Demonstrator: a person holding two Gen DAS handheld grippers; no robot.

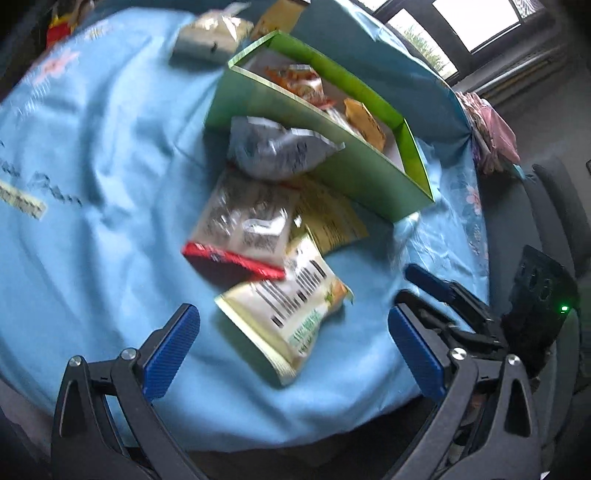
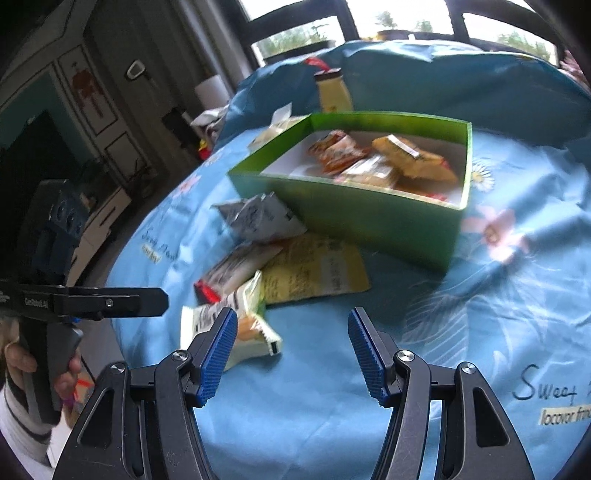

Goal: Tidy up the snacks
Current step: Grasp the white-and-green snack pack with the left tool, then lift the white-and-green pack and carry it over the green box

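A green box stands on the blue cloth and holds several orange and yellow snack packets. In front of it lie loose packets: a silver one, a clear one with a red edge, a yellow one and a white-green one. My left gripper is open and empty just short of the white-green packet. My right gripper is open and empty, its left finger beside that packet.
A yellow bottle and a white packet sit behind the box. The blue cloth covers a round table; its edge runs close below both grippers. The right gripper's body shows at the left view's right edge. A chair stands right.
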